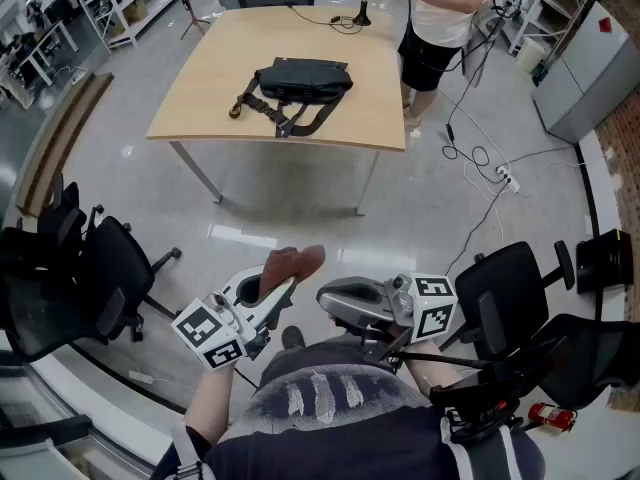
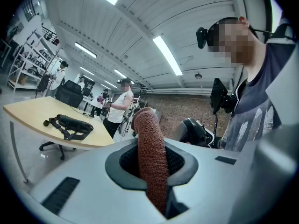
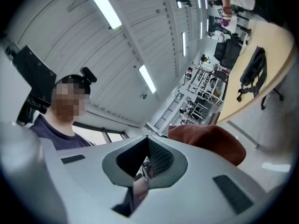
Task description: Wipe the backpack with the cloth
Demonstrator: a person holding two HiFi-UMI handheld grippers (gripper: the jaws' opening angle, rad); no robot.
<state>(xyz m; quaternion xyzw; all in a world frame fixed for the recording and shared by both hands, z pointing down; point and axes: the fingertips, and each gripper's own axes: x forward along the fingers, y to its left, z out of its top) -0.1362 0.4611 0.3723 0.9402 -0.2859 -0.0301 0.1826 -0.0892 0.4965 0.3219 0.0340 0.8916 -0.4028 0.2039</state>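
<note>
Grippers close at the chest, cloth in the left one, backpack away on the table

Both grippers sit low in the head view, just in front of the person's dark shirt (image 1: 330,408). Left gripper (image 1: 275,293) has its jaws clamped on a reddish-brown cloth (image 1: 295,263). In the left gripper view the cloth (image 2: 150,157) runs up from between the jaws as a rolled strip and its top end curls over. Right gripper (image 1: 335,296) is just beside the left one, marker cube on the outer side. The right gripper view shows its jaws pressed together with nothing between them. The cloth (image 3: 210,141) shows just past that gripper's edge, not touching the jaws.

Black backpack (image 1: 300,80) lies flat on a light wooden table (image 1: 220,68), well apart from both grippers and across open grey floor. Straps trail off its near side toward the table edge. The left gripper view has the backpack (image 2: 70,124) at left on the tabletop, and the right gripper view has it (image 3: 252,73) at upper right.

A second person in white top (image 1: 440,18) stands at the table's far right corner. Black office chairs at lower left (image 1: 110,278) and lower right (image 1: 510,298). Power strip with cable (image 1: 508,178) lies on the floor right of the table
</note>
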